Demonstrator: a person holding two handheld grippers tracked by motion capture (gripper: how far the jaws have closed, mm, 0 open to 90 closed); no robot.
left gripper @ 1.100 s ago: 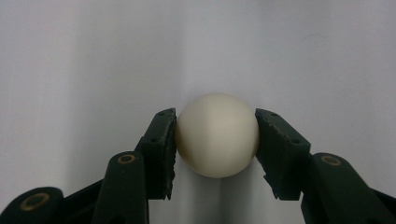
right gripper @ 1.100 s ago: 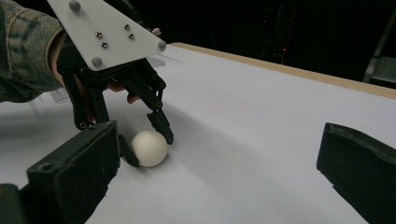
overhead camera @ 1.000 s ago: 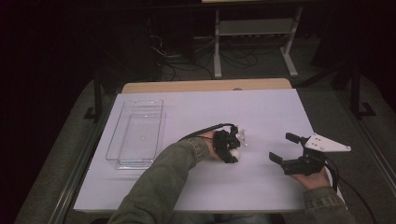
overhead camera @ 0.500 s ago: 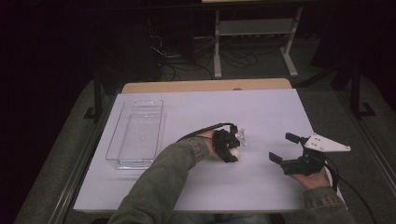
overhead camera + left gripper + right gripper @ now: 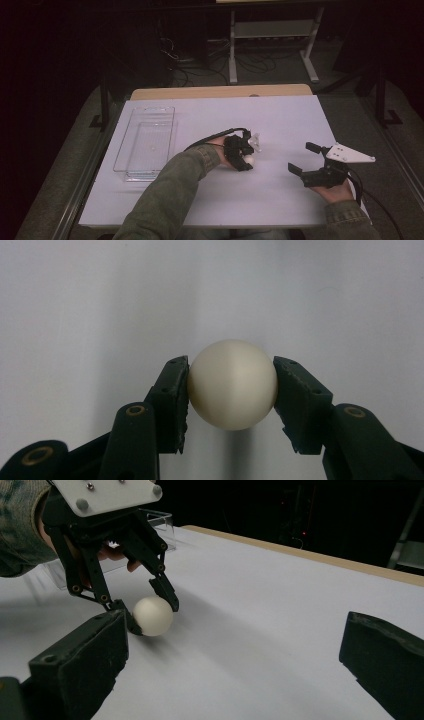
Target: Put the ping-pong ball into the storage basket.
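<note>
The left gripper [image 5: 232, 390] pinched a white ball [image 5: 233, 384] resting on the tabletop [image 5: 280, 115], not yet lifted, while the right gripper [image 5: 306, 158] waited spread apart, the clear tray [image 5: 146, 145] empty.

Smooth cream-white ball [image 5: 233, 384], round and matte, low on the white desk [image 5: 280, 120] near its middle, pinched between the left tool [image 5: 246, 159] jaws

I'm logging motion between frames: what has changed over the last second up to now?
Nothing visibly changed. The left gripper stays closed on the white ball at mid-table, the right gripper stays open over the table's right side, and the clear tray sits where it was.
</note>
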